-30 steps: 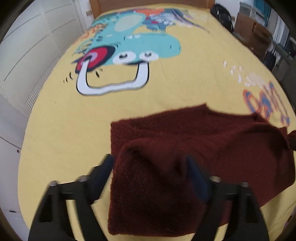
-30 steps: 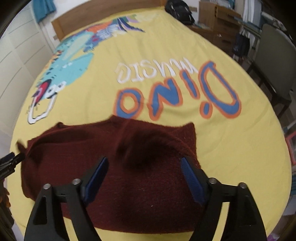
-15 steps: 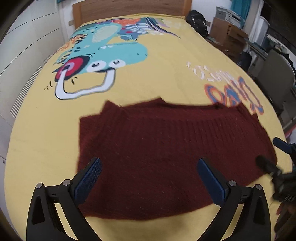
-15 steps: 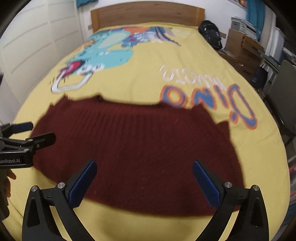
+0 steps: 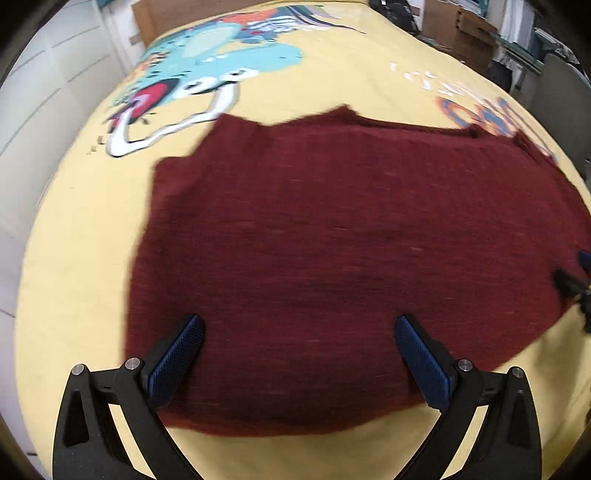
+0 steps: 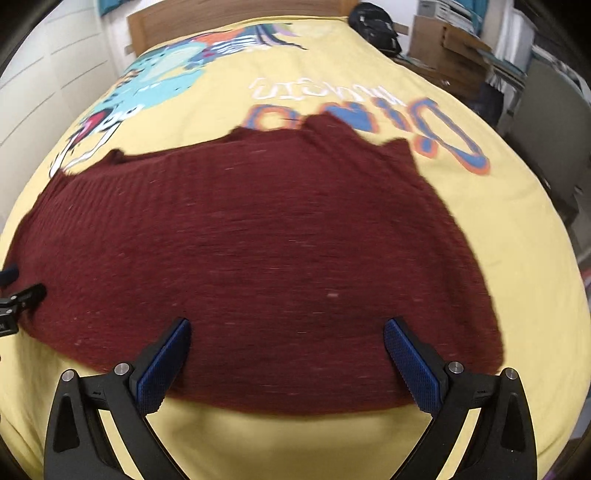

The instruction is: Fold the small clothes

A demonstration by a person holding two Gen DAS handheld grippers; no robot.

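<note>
A dark red knitted garment (image 5: 351, 258) lies spread flat on the yellow bedspread (image 5: 74, 258); it also shows in the right wrist view (image 6: 258, 251). My left gripper (image 5: 299, 354) is open and empty over the garment's near left part. My right gripper (image 6: 286, 354) is open and empty over its near right part. The right gripper's tips show at the right edge of the left wrist view (image 5: 570, 280). The left gripper's tips show at the left edge of the right wrist view (image 6: 18, 295).
The bedspread carries a teal dinosaur print (image 5: 221, 66) and blue-orange lettering (image 6: 369, 114). A wooden headboard (image 6: 229, 18) stands at the far end. White cupboards (image 5: 44, 81) line the left; boxes (image 6: 454, 40) and a grey chair (image 6: 546, 122) stand at the right.
Both grippers let go of the garment's folded-up parts and opened. The garment now lies flat, and both grippers have moved closer over its near edge.
</note>
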